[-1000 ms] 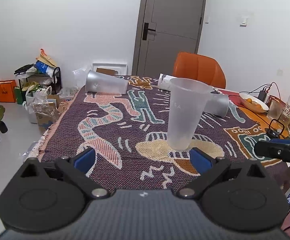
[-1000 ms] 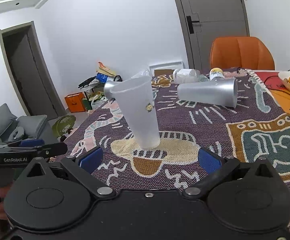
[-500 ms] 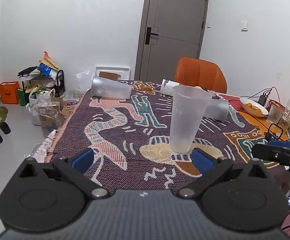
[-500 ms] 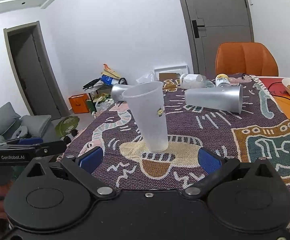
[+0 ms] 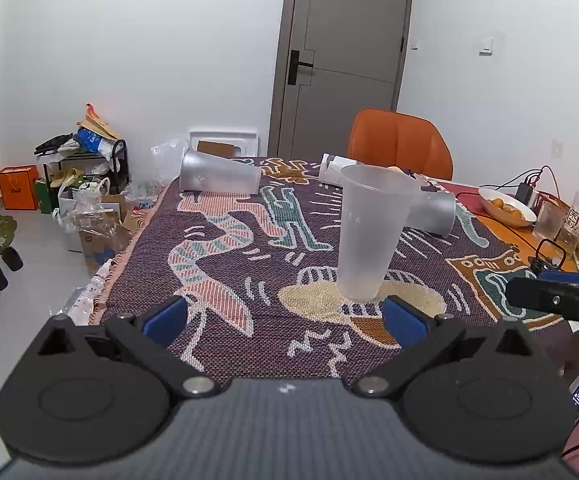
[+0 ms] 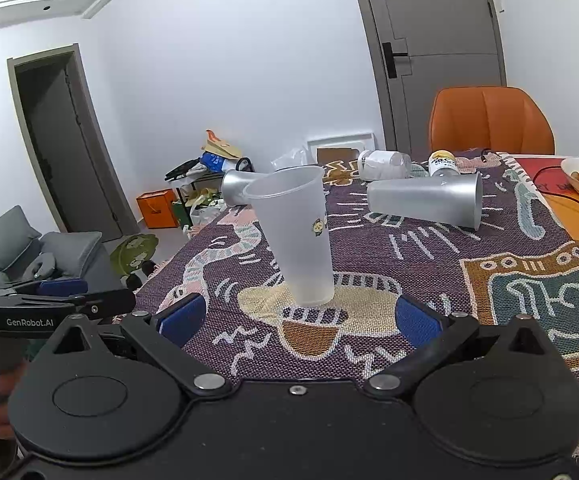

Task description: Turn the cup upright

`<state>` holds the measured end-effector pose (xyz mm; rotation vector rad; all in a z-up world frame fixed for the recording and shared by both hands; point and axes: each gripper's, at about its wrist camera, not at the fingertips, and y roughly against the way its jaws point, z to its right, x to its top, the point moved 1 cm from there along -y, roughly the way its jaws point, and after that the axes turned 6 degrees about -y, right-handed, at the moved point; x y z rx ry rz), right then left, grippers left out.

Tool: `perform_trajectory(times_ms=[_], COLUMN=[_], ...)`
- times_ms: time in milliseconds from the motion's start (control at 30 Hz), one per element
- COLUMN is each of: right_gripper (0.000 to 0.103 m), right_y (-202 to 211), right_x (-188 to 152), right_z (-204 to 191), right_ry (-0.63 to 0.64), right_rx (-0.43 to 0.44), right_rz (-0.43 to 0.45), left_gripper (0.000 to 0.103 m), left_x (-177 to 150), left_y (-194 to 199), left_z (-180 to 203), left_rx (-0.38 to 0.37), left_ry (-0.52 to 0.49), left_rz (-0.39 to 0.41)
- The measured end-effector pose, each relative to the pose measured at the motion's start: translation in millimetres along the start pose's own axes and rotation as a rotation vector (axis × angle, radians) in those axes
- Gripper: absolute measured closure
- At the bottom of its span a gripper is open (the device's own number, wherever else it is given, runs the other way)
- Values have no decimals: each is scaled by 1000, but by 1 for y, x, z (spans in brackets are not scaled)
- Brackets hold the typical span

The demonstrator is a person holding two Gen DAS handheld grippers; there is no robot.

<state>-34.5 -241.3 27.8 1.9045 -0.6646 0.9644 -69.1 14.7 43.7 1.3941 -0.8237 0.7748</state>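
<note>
Three frosted cups show from the left wrist. One translucent plastic cup (image 5: 371, 232) stands upright, mouth up, on the patterned tablecloth (image 5: 225, 264), ahead of the left gripper (image 5: 285, 316) and a little to its right, its long axis near vertical with a slight lean in the lens. The blue pads (image 5: 165, 316) are spread wide with nothing between them; the right pad sits just short of the cup's base, apart from it. Two more cups lie on their sides: a far cup (image 5: 219, 178) by the table's far left edge, and a second fallen cup (image 5: 433, 214) partly hidden behind the upright one, both well apart from this gripper.

From the right wrist, the upright cup (image 6: 295, 236) stands straight ahead of the right gripper (image 6: 297, 318), between the lines of its fingers but beyond their tips. Its jaws are likewise spread wide, holding and touching nothing. The second fallen cup (image 6: 425, 202) lies ahead and to the right, long axis running left to right, mouth toward the right. By my judgement the right gripper is nearer to it, so that cup would suit the right hand.
</note>
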Motion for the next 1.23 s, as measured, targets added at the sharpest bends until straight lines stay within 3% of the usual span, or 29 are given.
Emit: perform_trajectory(times_ms=[1233], right_gripper=[0], right_y=[7], right_x=[2], right_z=[-7], right_ry=[23], right_rx=[-1], right_rz=[18], left_gripper=[0], left_x=[1], left_y=[7], left_z=[-1], left_rx=[-1], left_ry=[-4], left_rz=[4])
